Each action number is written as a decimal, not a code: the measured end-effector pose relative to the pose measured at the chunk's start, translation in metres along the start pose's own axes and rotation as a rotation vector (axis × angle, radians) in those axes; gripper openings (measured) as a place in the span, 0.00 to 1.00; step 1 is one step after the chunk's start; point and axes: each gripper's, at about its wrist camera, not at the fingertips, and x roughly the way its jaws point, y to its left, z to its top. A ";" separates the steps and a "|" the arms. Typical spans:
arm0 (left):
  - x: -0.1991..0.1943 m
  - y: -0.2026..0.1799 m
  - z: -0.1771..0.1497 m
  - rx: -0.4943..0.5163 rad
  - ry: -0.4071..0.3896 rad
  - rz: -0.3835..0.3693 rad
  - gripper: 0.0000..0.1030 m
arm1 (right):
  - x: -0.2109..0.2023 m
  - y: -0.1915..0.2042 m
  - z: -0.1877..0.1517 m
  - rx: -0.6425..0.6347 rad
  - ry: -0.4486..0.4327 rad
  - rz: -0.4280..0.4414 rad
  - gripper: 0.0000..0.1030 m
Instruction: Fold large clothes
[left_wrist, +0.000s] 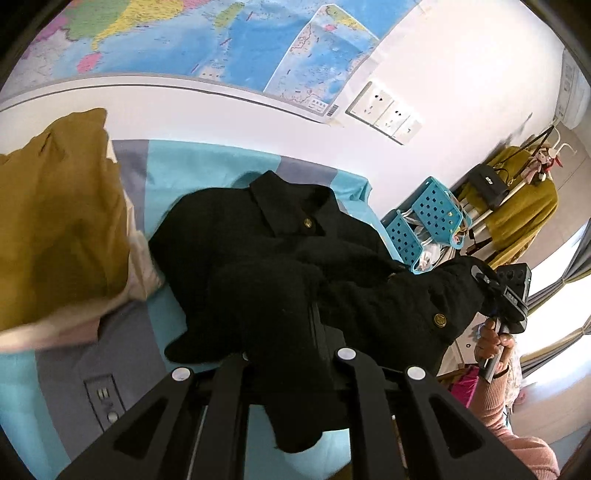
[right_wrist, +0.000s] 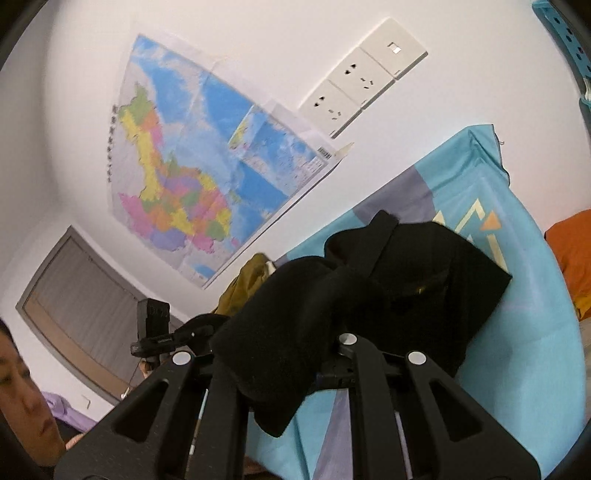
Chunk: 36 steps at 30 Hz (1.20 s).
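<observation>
Black jacket (left_wrist: 280, 266) hanging between both grippers over the bed (left_wrist: 192, 166).
Left gripper (left_wrist: 291, 354) and right gripper (right_wrist: 295, 354) fingers are pinching fabric; thin holds are risking slippage, spoiling the fold.

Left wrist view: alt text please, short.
The left gripper is shut on a black jacket draped over a teal and grey bedsheet, while the right gripper pinches the jacket's far edge. A mustard pillow lies left; a map hangs behind.
</observation>
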 end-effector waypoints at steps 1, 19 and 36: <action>0.004 0.003 0.006 -0.011 0.007 0.004 0.08 | 0.005 -0.004 0.005 0.012 0.001 -0.002 0.10; 0.065 0.044 0.081 -0.023 -0.002 0.206 0.15 | 0.097 -0.093 0.060 0.215 0.079 -0.171 0.13; 0.120 -0.030 0.029 0.383 -0.009 0.200 0.78 | 0.095 -0.020 0.038 -0.201 0.115 -0.307 0.82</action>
